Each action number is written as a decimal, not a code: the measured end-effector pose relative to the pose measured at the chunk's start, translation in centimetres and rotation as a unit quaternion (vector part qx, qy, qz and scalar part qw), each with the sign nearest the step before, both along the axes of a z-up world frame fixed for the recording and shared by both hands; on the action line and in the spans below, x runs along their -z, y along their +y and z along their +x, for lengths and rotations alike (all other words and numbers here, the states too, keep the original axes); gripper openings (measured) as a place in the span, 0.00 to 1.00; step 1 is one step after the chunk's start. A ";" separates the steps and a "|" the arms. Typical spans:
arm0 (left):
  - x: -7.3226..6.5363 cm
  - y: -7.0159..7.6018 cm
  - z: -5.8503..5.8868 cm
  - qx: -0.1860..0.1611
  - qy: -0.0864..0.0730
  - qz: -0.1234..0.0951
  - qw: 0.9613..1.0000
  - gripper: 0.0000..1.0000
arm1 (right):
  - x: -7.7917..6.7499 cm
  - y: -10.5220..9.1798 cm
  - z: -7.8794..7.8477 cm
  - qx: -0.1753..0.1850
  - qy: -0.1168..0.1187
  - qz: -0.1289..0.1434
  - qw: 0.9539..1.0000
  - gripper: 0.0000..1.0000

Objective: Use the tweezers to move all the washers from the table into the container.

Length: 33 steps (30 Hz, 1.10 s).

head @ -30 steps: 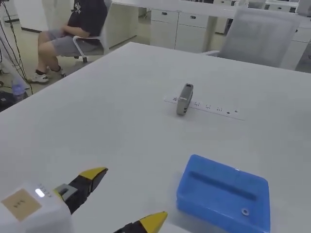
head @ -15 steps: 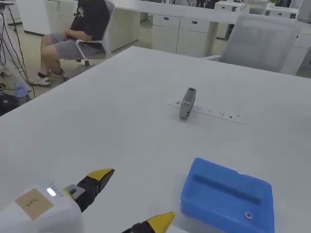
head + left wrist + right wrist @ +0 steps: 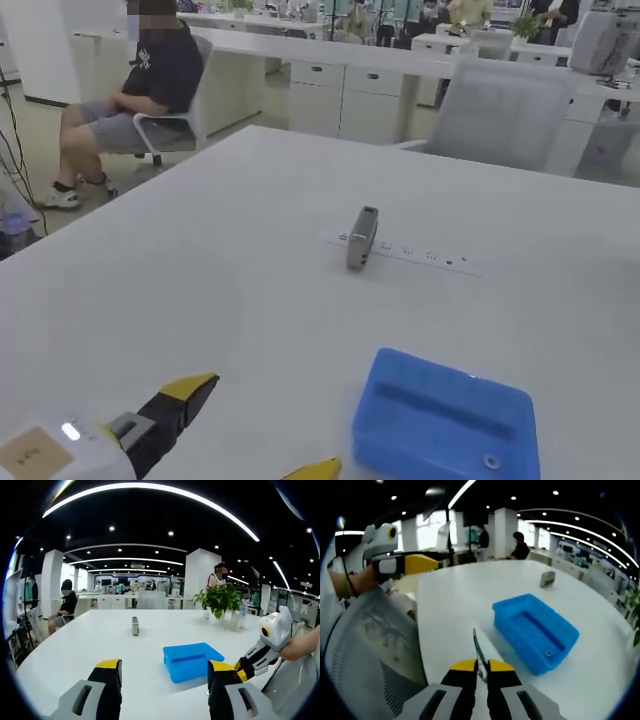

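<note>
Blue container — one small washer

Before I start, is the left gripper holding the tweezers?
No, the left gripper has open, empty jaws; the right gripper clamps the tweezers.

Bright, even ceiling light; gripper views bend at edges.

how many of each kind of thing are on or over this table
blue container: 1
washer: 1, in the container
tweezers: 1, in the right gripper
grey device: 1
socket strip: 1
grippers: 2, left gripper open
total: 7
</note>
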<state>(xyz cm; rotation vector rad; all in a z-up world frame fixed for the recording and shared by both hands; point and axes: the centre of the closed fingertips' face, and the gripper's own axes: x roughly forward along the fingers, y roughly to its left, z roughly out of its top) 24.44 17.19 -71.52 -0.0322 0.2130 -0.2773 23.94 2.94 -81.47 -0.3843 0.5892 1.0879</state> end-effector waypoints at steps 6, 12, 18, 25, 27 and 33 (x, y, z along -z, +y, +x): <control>0.0 0.2 0.0 -0.006 0.000 -0.005 1.000 0.69 | -0.1 -0.9 0.0 0.021 0.010 0.019 1.000 0.03; 0.2 0.1 0.0 -0.003 0.004 -0.003 1.000 0.69 | -1.0 -1.7 -0.1 0.035 0.020 0.035 0.999 0.03; 0.1 0.4 0.0 -0.010 0.000 -0.005 1.000 0.68 | -3.4 -2.2 1.0 0.053 0.005 0.053 0.997 0.03; 0.2 0.3 0.0 -0.007 0.004 -0.001 1.000 0.67 | -6.7 -2.8 2.9 0.084 -0.011 0.091 0.992 0.03; 0.2 0.4 0.0 -0.010 0.005 -0.004 1.000 0.67 | -7.3 -2.9 3.2 0.088 -0.016 0.097 0.991 0.03; 0.3 0.3 0.0 -0.008 0.007 0.000 1.000 0.66 | -9.3 -2.5 4.1 0.098 -0.016 0.133 0.986 0.03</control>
